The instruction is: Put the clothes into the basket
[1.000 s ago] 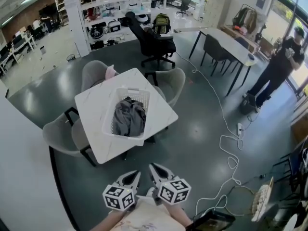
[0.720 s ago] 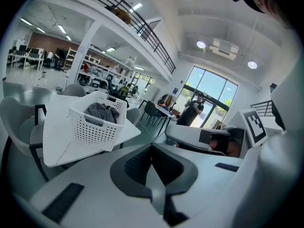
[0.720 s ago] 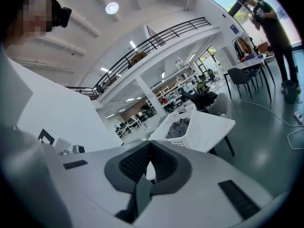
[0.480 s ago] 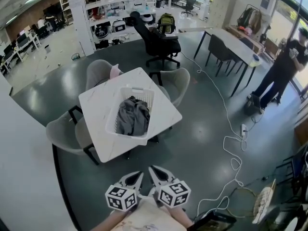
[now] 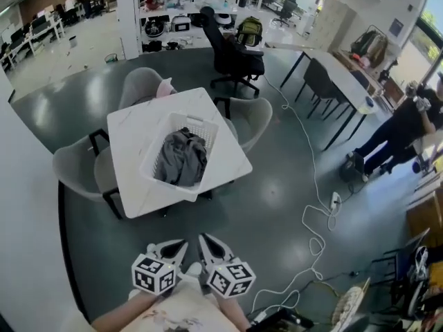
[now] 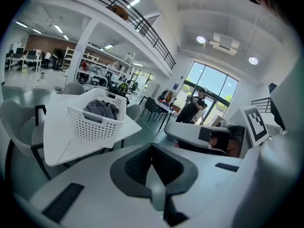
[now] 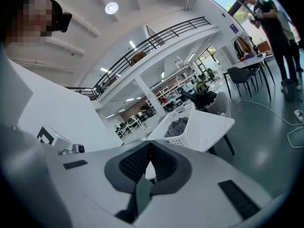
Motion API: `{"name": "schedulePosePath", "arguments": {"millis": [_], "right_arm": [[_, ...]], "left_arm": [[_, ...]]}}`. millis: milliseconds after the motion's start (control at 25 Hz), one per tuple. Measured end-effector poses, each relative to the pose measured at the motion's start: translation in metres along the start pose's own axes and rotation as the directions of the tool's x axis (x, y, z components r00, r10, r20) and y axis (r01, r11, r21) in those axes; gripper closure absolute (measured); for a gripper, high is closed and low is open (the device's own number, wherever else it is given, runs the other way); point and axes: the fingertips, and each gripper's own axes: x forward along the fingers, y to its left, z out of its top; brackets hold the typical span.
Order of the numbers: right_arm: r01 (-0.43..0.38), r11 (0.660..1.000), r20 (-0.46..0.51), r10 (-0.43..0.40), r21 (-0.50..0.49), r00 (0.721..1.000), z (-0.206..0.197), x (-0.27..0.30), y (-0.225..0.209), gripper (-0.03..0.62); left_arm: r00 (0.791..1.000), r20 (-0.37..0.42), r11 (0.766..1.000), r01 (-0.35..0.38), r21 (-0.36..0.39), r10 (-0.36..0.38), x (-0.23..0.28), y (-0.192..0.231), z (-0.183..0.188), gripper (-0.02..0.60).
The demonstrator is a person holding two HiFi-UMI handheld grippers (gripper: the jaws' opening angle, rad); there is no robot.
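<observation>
A white laundry basket [image 5: 201, 126] [image 6: 90, 127] [image 7: 202, 127] stands on a white square table [image 5: 128, 137], with grey clothes [image 5: 181, 156] [image 6: 100, 109] [image 7: 178, 125] heaped inside it. Both grippers are held close to the person's body, well short of the table. My left gripper [image 5: 181, 243] [image 6: 151, 146] is shut with nothing between its jaws. My right gripper [image 5: 202, 238] [image 7: 150, 145] is beside it, also shut and empty. Both point toward the table.
Grey armchairs [image 5: 76, 178] [image 5: 246, 120] ring the table. A black office chair [image 5: 232, 54] and a long desk [image 5: 339, 75] stand behind it. A white cable [image 5: 315, 206] trails over the dark floor at right, where a person [image 5: 398, 133] stands. Shelving [image 5: 173, 5] lines the back.
The view has shifted: table and basket now sit slightly further left and higher in the head view. Both grippers stay shut, side by side, now a little left in the frame.
</observation>
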Motion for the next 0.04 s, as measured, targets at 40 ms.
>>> {"name": "schedulePosePath", "arguments": {"millis": [40], "right_arm": [[-0.005,1.000,0.014,0.005,0.016,1.000,-0.0038,0.0079,0.0026,0.585]], "left_arm": [[1.000,-0.015,1.000,-0.004,0.013,0.004,-0.0006,0.0094,0.0016,0.571]]}}
